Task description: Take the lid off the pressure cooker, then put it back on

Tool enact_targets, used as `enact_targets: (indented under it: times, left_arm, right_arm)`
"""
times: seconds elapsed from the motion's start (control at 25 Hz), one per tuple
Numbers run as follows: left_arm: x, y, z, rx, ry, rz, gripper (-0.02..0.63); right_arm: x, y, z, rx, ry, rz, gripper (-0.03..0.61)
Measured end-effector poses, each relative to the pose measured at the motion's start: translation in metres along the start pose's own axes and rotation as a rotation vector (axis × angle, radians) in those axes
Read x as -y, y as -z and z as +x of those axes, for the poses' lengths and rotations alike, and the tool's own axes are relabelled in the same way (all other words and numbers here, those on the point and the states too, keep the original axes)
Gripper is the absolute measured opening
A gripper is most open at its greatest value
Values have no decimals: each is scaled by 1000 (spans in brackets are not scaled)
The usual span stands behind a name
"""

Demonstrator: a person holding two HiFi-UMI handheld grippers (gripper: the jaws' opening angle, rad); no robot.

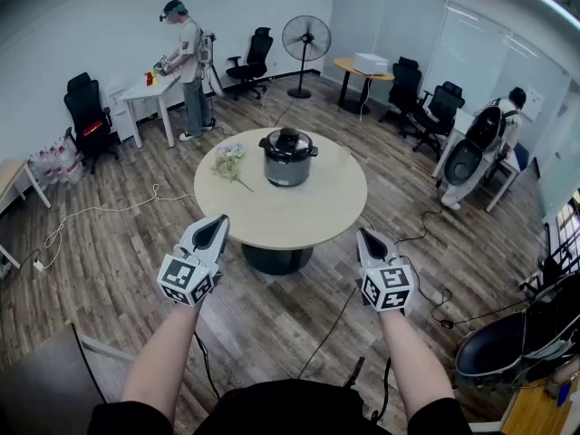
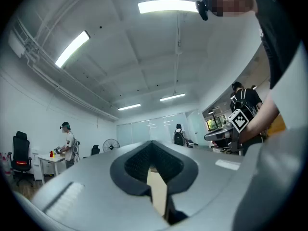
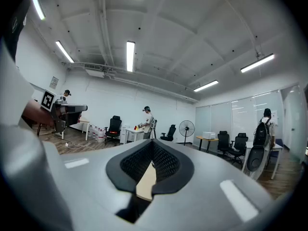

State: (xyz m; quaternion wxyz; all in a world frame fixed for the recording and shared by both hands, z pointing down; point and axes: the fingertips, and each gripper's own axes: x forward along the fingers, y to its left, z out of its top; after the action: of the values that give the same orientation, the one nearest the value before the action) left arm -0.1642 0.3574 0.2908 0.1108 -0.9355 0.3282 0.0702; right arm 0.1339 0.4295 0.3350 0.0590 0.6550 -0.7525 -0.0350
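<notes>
The pressure cooker (image 1: 288, 163) stands on the round beige table (image 1: 317, 211), silver-bodied, with its black lid (image 1: 288, 140) sitting on top. My left gripper (image 1: 217, 223) is held in the air before the table's near left edge, jaws shut and empty. To the right, my right gripper (image 1: 364, 236) hovers just off the near right edge, also shut with nothing in it. In the left gripper view the left gripper (image 2: 153, 147) shows its jaws closed together; the right gripper (image 3: 151, 147) looks the same in the right gripper view. Neither gripper view shows the cooker.
A bunch of flowers (image 1: 230, 161) lies on the table left of the cooker. A person (image 1: 188, 66) works at a white desk at the back left; another person (image 1: 494, 139) is at the right. A standing fan (image 1: 305, 40), office chairs and floor cables (image 1: 100, 208) surround the table.
</notes>
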Motion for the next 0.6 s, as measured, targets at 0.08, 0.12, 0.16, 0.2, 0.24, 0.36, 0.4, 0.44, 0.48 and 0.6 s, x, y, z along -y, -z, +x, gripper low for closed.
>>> enact_targets:
  times: [0.08,0.12,0.16,0.2,0.24,0.36,0.4,0.44,0.48,0.6]
  left_arm:
    - [1,1,-1,0,-1,0,0]
    - [1,1,-1,0,-1,0,0]
    - [2,1,0,0,0,0,0]
    - [2,0,1,0,1,0,0]
    - [3,0,1,0,2,0,0]
    - [2,1,2,-3,-1,-1,0]
    - [1,1,2,-2,-4,-4,0]
    - [1,2,1,-2,-6,-6,0]
    - [0,2,1,-3,-7,-7,0]
    - [-1,4,-2,-9,-11,-6,0]
  right_arm:
    - [-1,2,0,1,-1,-3,6]
    - [-2,2,0,1,-3,-4,6]
    - [-2,2,0,2,-4,-5,6]
    - [-1,2,1,2,-5,-5,6]
    - [-1,1,1,1,-5,-7,6]
    - [-2,0,3,3,-9,-11,6]
    - [-3,-1,3,8,-14,-7,6]
    - [-3,-1,3,16,-21,4,6]
    - [-3,-2,3,20,-31,26,6]
    - [-5,2,6,0,-55,79,8]
